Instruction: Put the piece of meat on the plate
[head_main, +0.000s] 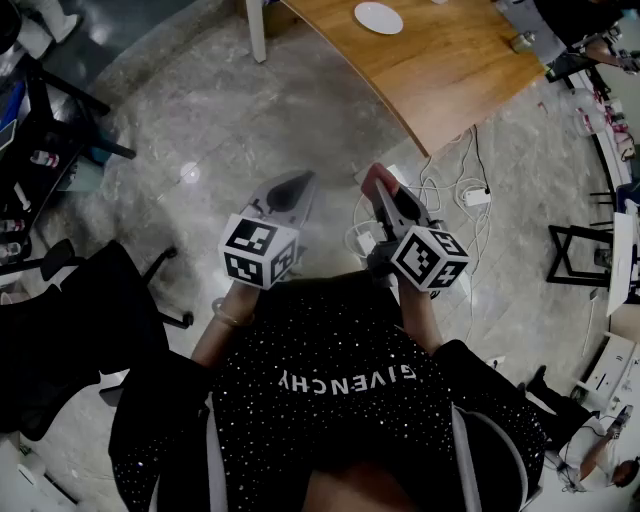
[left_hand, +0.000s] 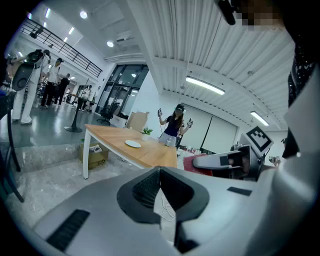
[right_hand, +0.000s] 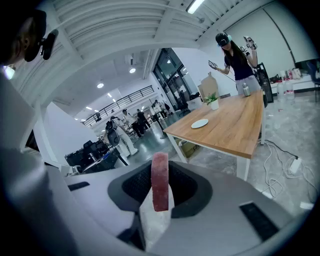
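You had the right tool (head_main: 378, 182) clenched on the piece of meat (right_hand: 160, 181). It was a reddish slab pinched on edge between the pads, and its top stuck out past the tips. That put the meat up in the air, short of the bench (head_main: 455, 75), over the grey floor (head_main: 200, 120) and not on any surface.

The left tool (head_main: 298, 183) rode alongside, also short of the bench. Its tips were drawn together with nothing between them, and only floor showed through the slit behind them.

On the bench top sat the white plate (head_main: 378, 17), well apart from the meat, with a small potted plant (right_hand: 214, 101) just beyond it. A person (right_hand: 237, 55) stood at the far end of the bench. White cables and a power strip (head_main: 476, 197) lay tangled on the floor by the bench's near corner, just ahead of your right tool. Both tools pointed toward the bench, tilted slightly downward.
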